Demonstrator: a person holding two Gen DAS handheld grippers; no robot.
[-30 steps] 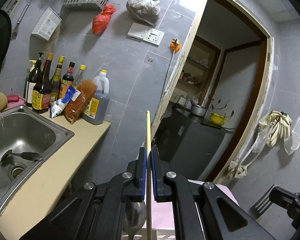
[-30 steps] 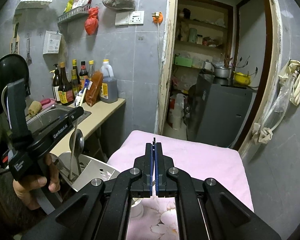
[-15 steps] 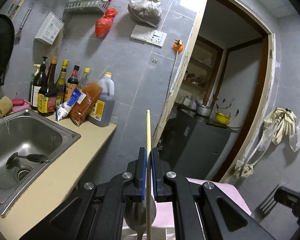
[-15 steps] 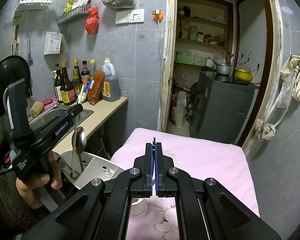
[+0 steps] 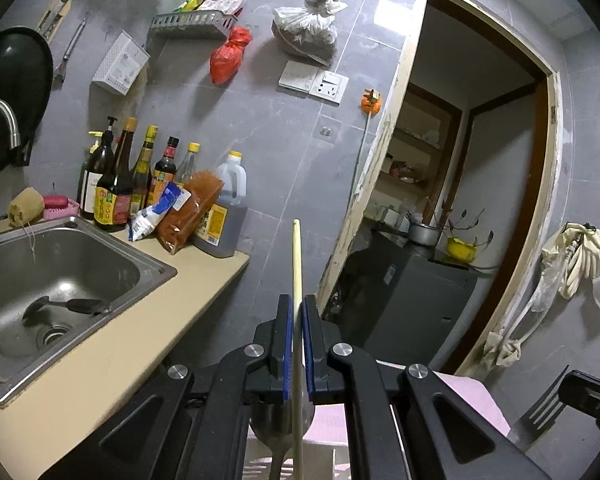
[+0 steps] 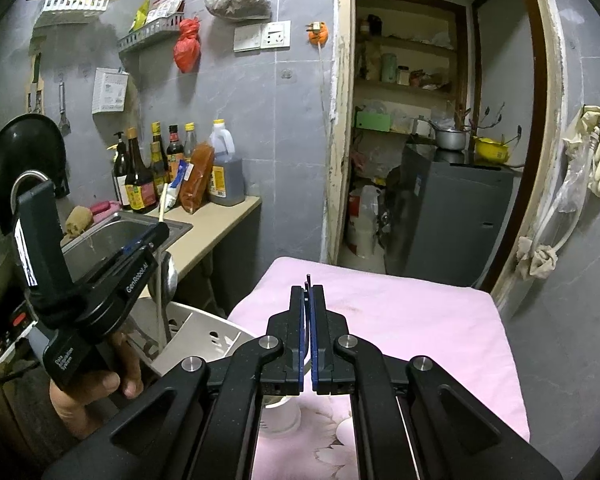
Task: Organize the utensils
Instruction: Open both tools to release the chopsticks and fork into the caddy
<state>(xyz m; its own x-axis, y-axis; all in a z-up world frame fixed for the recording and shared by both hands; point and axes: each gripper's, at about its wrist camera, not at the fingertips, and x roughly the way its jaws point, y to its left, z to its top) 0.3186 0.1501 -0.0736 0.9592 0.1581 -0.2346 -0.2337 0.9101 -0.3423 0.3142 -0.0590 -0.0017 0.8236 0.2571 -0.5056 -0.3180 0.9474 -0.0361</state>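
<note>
Jaws of our left gripper [image 5: 296,344] are closing tight on a pale chopstick [image 5: 296,264], holding it upright so the lower end is hanging down into the white utensil holder [image 6: 204,330]. Right view is showing the left gripper [image 6: 156,236] over that holder, with a metal spoon [image 6: 168,276] standing in it right beside the chopstick. We are judging this as a drop-in step, stick not yet let go. Jaws of our right gripper [image 6: 308,328] are pinching shut on a thin dark utensil, likely the fork [image 5: 540,408] seen in the left view, waiting off to the side. Holder is sitting at the edge of the desk under a pink floral cloth [image 6: 400,320]. Beyond: steel sink [image 5: 60,264], sauce bottles [image 5: 140,176], grey tiled wall, open doorway.
</note>
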